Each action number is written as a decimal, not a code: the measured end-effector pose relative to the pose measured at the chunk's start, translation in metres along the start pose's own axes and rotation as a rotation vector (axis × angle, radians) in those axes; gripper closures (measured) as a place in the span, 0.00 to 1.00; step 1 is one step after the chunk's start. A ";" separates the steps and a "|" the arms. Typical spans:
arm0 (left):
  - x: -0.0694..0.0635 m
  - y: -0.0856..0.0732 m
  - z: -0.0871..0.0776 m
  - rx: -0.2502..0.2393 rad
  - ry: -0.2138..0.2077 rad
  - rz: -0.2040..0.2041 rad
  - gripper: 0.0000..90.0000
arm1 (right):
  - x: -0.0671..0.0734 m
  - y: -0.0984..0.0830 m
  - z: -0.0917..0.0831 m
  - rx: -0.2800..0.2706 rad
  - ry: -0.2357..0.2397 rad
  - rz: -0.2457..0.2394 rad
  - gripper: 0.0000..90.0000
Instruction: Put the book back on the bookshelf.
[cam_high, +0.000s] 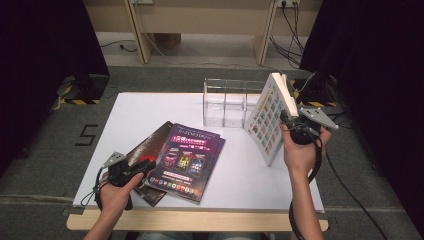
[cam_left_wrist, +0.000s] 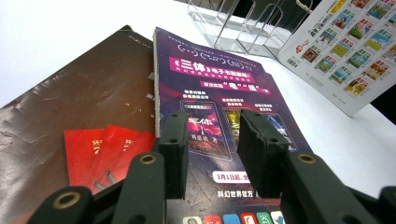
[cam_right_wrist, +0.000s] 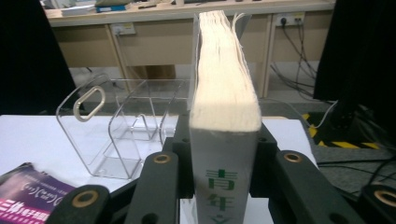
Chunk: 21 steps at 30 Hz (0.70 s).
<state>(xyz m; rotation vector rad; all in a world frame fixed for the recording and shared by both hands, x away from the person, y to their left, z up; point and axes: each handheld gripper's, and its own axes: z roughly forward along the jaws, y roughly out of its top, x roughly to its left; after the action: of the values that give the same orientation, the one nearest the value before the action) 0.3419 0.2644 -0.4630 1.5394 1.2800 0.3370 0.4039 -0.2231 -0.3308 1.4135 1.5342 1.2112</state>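
Observation:
My right gripper is shut on a thick white book, one jaw on each cover. The book stands upright and tilted over the table's right side, its cover of small colour pictures facing left. A purple magazine lies flat at front centre, partly over a dark brown magazine. My left gripper is open low over the purple magazine's near left part, with nothing between its jaws.
A clear acrylic holder with upright dividers stands at the back of the white table, just left of the held book. Dark curtains flank both sides. Cables trail on the floor beyond.

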 end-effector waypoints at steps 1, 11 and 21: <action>0.000 0.000 0.000 0.000 0.000 0.000 0.70 | 0.000 0.000 0.000 0.000 0.000 0.000 0.79; 0.002 0.000 0.000 -0.001 -0.001 -0.005 0.70 | -0.007 0.010 0.014 0.032 0.019 0.023 0.79; 0.002 0.000 0.000 0.003 -0.003 -0.003 0.70 | -0.005 0.017 0.019 0.080 -0.035 0.031 0.82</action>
<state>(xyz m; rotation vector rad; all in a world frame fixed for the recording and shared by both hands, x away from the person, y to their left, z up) 0.3429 0.2662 -0.4640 1.5398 1.2809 0.3316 0.4279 -0.2255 -0.3207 1.5079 1.5566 1.1487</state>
